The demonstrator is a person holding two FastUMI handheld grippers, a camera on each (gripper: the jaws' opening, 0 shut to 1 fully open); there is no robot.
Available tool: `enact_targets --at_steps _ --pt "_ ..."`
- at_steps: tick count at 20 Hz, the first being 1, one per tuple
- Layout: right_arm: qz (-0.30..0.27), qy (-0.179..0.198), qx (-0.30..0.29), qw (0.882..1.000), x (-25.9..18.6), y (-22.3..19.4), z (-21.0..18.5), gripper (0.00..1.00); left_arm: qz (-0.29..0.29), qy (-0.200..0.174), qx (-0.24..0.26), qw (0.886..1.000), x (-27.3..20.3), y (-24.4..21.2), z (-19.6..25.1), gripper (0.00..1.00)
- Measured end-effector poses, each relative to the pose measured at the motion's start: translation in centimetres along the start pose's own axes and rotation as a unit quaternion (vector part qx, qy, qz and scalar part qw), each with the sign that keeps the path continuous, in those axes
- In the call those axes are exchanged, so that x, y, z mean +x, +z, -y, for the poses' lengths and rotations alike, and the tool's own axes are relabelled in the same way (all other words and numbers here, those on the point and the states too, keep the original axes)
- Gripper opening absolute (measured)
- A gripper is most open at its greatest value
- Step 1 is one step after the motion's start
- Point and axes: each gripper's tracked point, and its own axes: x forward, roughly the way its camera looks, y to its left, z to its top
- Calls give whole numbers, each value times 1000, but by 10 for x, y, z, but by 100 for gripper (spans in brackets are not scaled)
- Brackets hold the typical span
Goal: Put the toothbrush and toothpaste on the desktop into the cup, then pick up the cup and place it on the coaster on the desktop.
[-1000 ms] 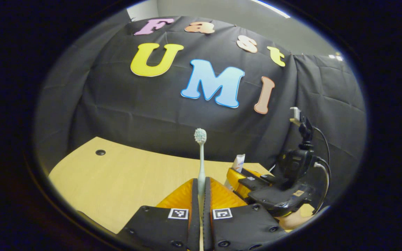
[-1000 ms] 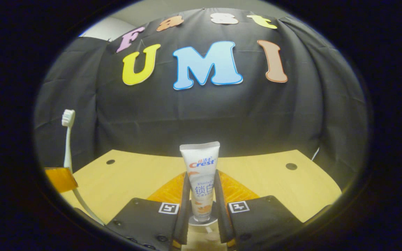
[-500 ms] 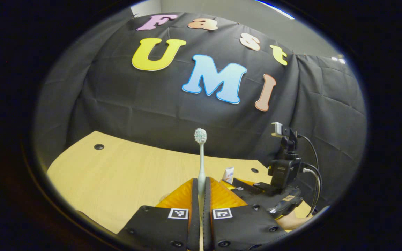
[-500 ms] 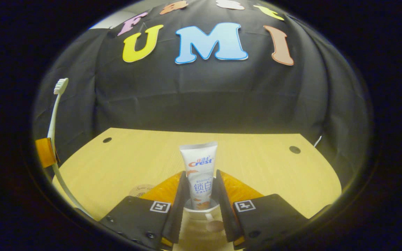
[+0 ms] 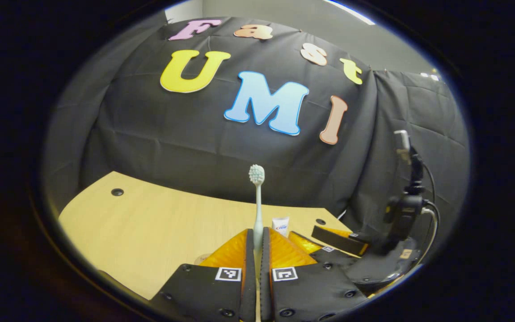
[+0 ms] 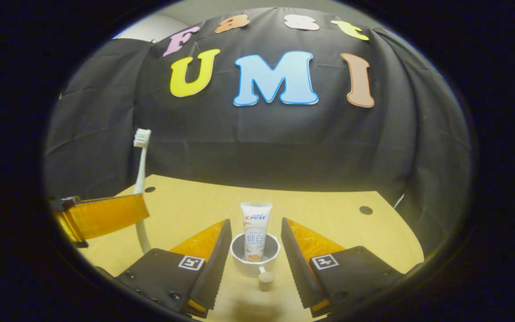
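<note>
A: What is the right tool [image 6: 252,243] doing?
B: Its jaws stand wide apart, touching nothing. Between them stands the white cup [image 6: 255,256], and the toothpaste tube [image 6: 255,230] stands upright inside it, leaning on the far rim. The cup's handle points toward the camera.

A: And the left tool [image 5: 257,245]?
B: Its jaws are closed narrow on the toothbrush [image 5: 257,203], which stands upright with the bristle head at the top. In the right gripper view that tool [image 6: 101,214] is at the left, above the surface, with the toothbrush [image 6: 141,179] rising from it.

A: Where does everything sit?
B: The cup rests on the light wooden surface [image 6: 329,223]. In the left gripper view the right tool [image 5: 342,241] is to the right, with the toothpaste tube [image 5: 280,226] just beyond it. I cannot make out the coaster.
</note>
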Motion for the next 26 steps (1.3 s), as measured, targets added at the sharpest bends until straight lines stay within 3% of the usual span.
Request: enact_targets --at_steps 3,8,13,21,26 --pt "19 -7 16 1000 -24 16 13 72 10 -12 3 1000 14 7 13 11" --pt "47 -35 44 997 -59 35 48 80 36 -47 0 998 42 15 45 11" --pt "46 -47 68 996 -80 29 66 82 60 -69 -20 996 69 18 59 11" --pt "17 -48 85 995 -93 3 83 82 41 -51 -38 997 118 -26 54 11" --pt "5 -38 93 995 -95 -3 79 83 46 -36 -13 998 125 -44 55 10"
